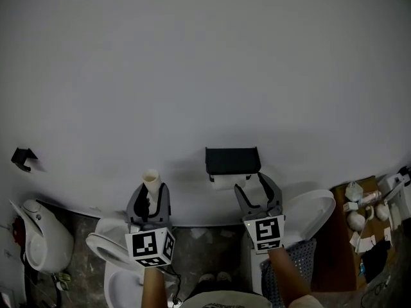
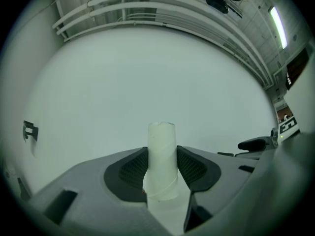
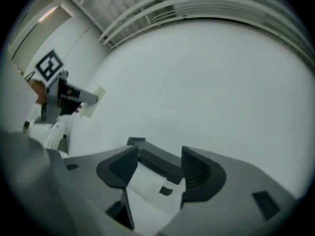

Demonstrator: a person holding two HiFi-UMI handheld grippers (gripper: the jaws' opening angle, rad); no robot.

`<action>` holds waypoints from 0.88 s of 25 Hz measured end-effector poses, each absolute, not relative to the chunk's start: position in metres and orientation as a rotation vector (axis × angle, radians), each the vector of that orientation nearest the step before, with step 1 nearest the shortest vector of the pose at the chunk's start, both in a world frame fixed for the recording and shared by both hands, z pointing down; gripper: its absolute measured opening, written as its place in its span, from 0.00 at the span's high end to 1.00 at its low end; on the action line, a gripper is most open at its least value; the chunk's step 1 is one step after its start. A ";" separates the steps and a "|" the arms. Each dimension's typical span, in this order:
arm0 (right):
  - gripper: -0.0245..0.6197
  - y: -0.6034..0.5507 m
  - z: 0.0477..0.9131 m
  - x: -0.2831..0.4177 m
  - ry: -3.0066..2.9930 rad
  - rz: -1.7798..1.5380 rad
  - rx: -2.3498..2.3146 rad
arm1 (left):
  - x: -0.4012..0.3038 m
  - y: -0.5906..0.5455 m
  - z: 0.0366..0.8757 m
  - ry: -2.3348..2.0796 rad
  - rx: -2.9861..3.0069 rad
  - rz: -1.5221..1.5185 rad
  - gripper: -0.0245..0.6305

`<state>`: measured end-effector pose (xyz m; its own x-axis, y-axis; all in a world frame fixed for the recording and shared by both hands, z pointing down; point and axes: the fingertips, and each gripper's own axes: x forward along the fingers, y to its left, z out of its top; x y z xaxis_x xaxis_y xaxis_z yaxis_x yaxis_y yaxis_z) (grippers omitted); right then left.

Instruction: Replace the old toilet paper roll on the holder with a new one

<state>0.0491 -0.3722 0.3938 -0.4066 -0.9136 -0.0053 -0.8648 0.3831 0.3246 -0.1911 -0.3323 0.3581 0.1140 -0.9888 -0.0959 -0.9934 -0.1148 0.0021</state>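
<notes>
Left gripper view has the cardboard tube [image 2: 161,157] standing upright in the middle. It is a pale, matte cylinder with a spiral seam near its lower end. Its long axis runs from 6 to 12 o'clock, the top rim at 12. The left gripper [image 1: 149,196] is clamped on it, one dark ribbed pad pressed to each side of the tube's lower half.

In the head view the tube rises above that gripper's grey shell against the plain white wall [image 1: 205,63], at about 8 o'clock from the holder [image 1: 232,161]. The holder is a flat black box-shaped cover fixed to the wall. A white paper roll [image 1: 224,182] hangs just under it, its long axis lying from 9 to 3 o'clock.

The right gripper [image 1: 255,191] sits at 5 o'clock from the holder. Its jaws stand apart and grip nothing. Its own view shows the black cover and the white roll in the gap between the pads.

Each gripper carries a cube with black-and-white square markers [image 1: 151,247].

A glossy white toilet [image 1: 106,246] lies at 7 o'clock, and a small black wall hook [image 1: 24,158] at 9 o'clock.
</notes>
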 end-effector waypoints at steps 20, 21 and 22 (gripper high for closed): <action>0.98 -0.361 0.367 0.136 -2.481 -0.124 1.975 | -0.133 -0.347 0.348 2.005 -2.359 0.130 0.68; 0.98 -0.362 0.366 0.136 -2.480 -0.126 1.974 | -0.134 -0.346 0.348 2.007 -2.356 0.129 0.68; 0.98 -0.362 0.366 0.136 -2.478 -0.128 1.973 | -0.135 -0.346 0.348 2.009 -2.353 0.128 0.68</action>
<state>0.1360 -0.3620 0.3657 -0.2248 -0.9717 -0.0728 -0.9740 0.2219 0.0454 -0.1349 -0.3464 0.3476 0.1552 -0.9836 -0.0919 -0.9873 -0.1576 0.0200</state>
